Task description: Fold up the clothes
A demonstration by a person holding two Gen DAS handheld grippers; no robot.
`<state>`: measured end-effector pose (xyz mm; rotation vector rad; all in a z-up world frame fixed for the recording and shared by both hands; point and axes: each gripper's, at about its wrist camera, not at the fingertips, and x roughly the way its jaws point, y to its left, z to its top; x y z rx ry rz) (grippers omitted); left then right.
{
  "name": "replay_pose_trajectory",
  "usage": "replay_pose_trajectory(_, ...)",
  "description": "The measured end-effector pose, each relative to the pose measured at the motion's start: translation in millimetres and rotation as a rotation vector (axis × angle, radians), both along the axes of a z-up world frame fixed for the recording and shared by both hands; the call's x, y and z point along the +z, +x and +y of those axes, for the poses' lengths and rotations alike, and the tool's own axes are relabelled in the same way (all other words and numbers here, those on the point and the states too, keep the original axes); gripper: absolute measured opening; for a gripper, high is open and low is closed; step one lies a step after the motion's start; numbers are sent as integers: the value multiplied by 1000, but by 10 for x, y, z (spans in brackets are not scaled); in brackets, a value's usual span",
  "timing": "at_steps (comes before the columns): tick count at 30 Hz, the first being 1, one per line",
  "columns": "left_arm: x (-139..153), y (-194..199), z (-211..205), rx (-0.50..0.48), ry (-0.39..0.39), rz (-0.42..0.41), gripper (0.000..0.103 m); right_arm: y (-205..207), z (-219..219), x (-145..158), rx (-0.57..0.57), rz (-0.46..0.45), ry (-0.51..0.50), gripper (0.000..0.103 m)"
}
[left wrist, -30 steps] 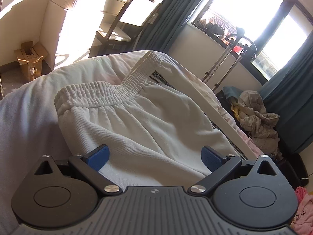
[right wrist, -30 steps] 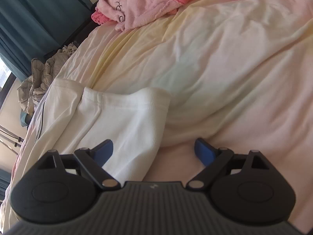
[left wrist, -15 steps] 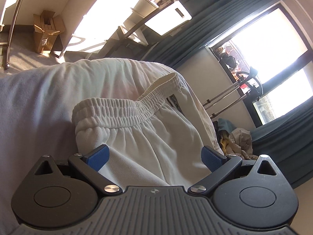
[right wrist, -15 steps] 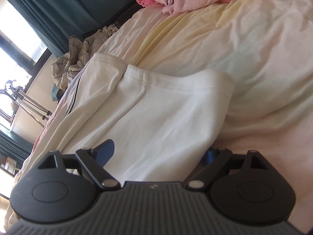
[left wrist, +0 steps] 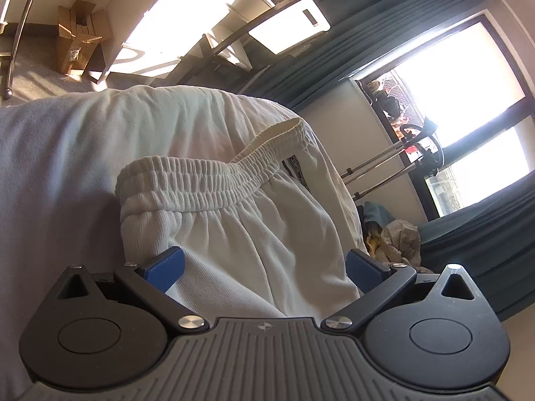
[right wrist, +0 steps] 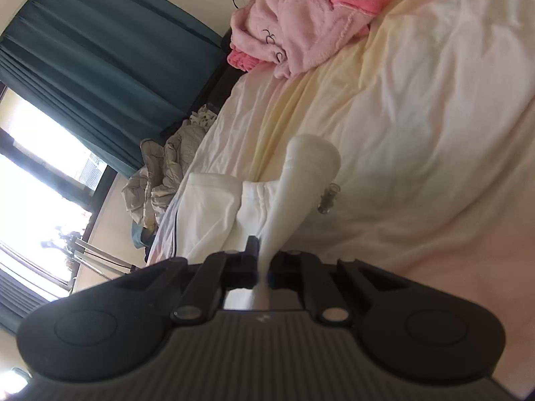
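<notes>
Left wrist view has the left gripper (left wrist: 264,269) lowest in frame, its jaws spread wide, one blue pad at 9 o'clock and one at 3 o'clock, with the white trousers (left wrist: 254,234) running up between them; whether either pad touches the cloth cannot be told. Past the pads, toward 12 o'clock, the gathered elastic waistband (left wrist: 214,180) lies across the pale bedsheet (left wrist: 60,167) of the bed. Farther off, a cardboard box (left wrist: 75,38) stands on the floor at 10 o'clock, teal curtains (left wrist: 378,30) hang at 1 o'clock, and a bright window (left wrist: 468,107) with a metal stand before it fills 2 o'clock; a crumpled heap of fabric (left wrist: 398,237) sits on the floor at 3 o'clock. Right wrist view shows what the other cannot: the right gripper (right wrist: 264,267) with its jaws having just been closing, now pinched tight on a trouser leg, whose cuff (right wrist: 312,167) stands lifted off the sheet toward 12 o'clock. The second leg lies flat at 10 o'clock beside it. A small clear object, too blurred to name, rests just right of the raised cuff. Far at 12 o'clock a pink fleecy garment (right wrist: 301,23) is heaped on the bed.
</notes>
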<state>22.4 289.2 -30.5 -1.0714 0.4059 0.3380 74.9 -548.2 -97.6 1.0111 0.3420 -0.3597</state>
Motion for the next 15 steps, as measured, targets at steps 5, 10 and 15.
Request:
replay_pose_trajectory(5, -85, -82, 153, 22, -135, -48, 103, 122, 98, 37, 18, 108, -96, 6)
replay_pose_trajectory(10, -49, -123, 333, 32, -243, -16, 102, 59, 13, -135, -16, 150, -14, 7)
replay_pose_trajectory(15, -70, -246, 473, 72, -310, 8, 102, 33, 23, -186, -49, 159, 6, 7)
